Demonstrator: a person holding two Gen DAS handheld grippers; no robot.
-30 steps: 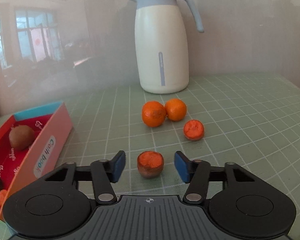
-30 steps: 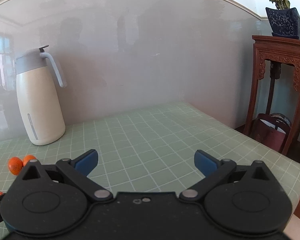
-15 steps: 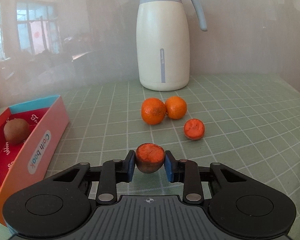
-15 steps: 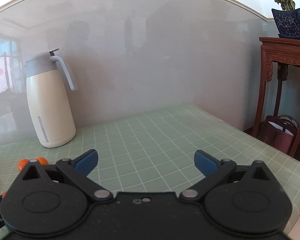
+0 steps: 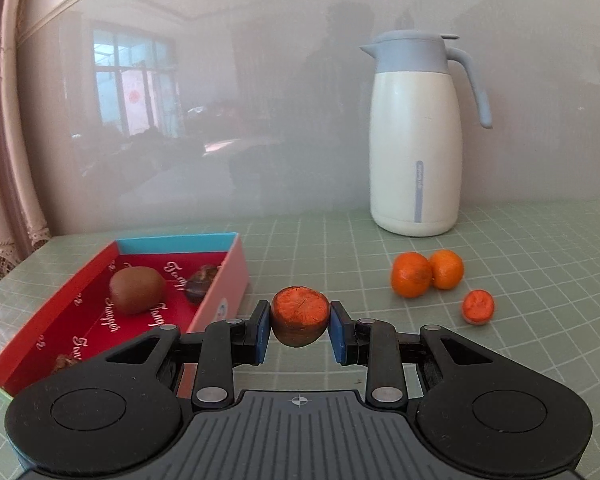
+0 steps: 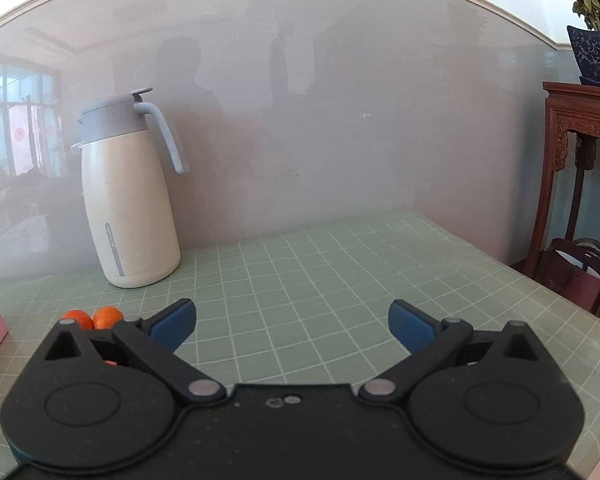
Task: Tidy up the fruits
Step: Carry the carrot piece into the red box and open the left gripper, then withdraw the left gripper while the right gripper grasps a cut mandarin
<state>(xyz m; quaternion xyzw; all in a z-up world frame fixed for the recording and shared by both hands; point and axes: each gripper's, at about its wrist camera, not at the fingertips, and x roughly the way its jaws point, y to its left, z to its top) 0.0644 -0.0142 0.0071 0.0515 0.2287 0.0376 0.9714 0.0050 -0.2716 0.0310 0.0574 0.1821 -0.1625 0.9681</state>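
My left gripper (image 5: 299, 328) is shut on a small orange fruit (image 5: 299, 316) with a dark underside and holds it above the green mat, just right of the red and pink box (image 5: 220, 300). The box holds a brown kiwi (image 5: 137, 290) and small dark fruits (image 5: 200, 278). Two tangerines (image 5: 426, 274) and a small orange fruit (image 5: 478, 306) lie on the mat to the right. My right gripper (image 6: 292, 322) is open and empty over the mat; the two tangerines (image 6: 94, 318) show at its left.
A cream thermos jug with a grey-blue lid (image 5: 418, 136) stands at the back by the glossy wall; it also shows in the right wrist view (image 6: 130, 196). A carved wooden stand (image 6: 580, 168) with a potted plant (image 6: 594, 40) stands off the table's right edge.
My left gripper closed on the small orange fruit, lifted it and swung left toward the box. My right gripper stayed open and turned slightly left.
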